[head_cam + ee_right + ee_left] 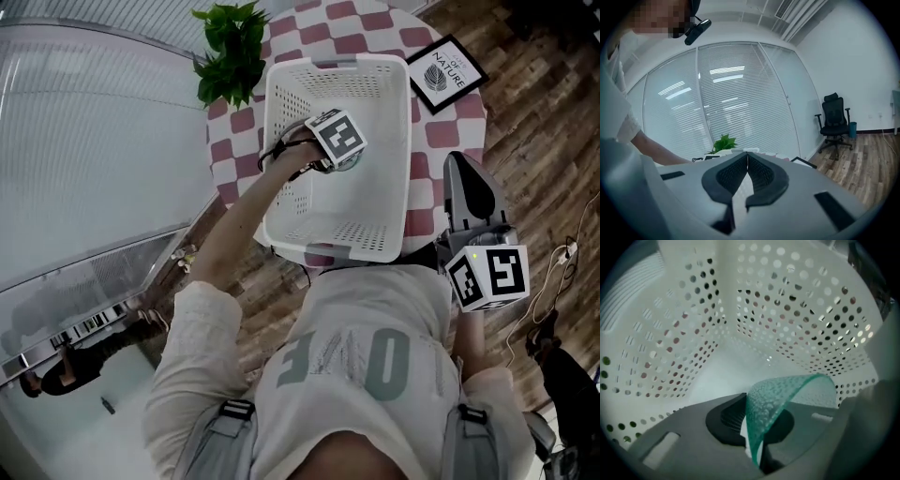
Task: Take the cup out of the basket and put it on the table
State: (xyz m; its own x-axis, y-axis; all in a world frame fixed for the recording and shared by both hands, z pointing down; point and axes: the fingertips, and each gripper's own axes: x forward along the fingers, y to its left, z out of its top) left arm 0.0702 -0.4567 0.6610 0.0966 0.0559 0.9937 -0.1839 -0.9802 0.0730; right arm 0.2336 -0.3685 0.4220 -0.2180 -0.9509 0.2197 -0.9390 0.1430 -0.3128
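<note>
The round table wears a checked cloth. The white perforated basket fills its middle and overhangs the near edge. A leafy plant stands at the far left edge and a framed print at the far right. The left gripper points down into the basket, its jaws pinched on the wall of the green cup. The right gripper hangs off the near right edge, jaws together and empty.
</note>
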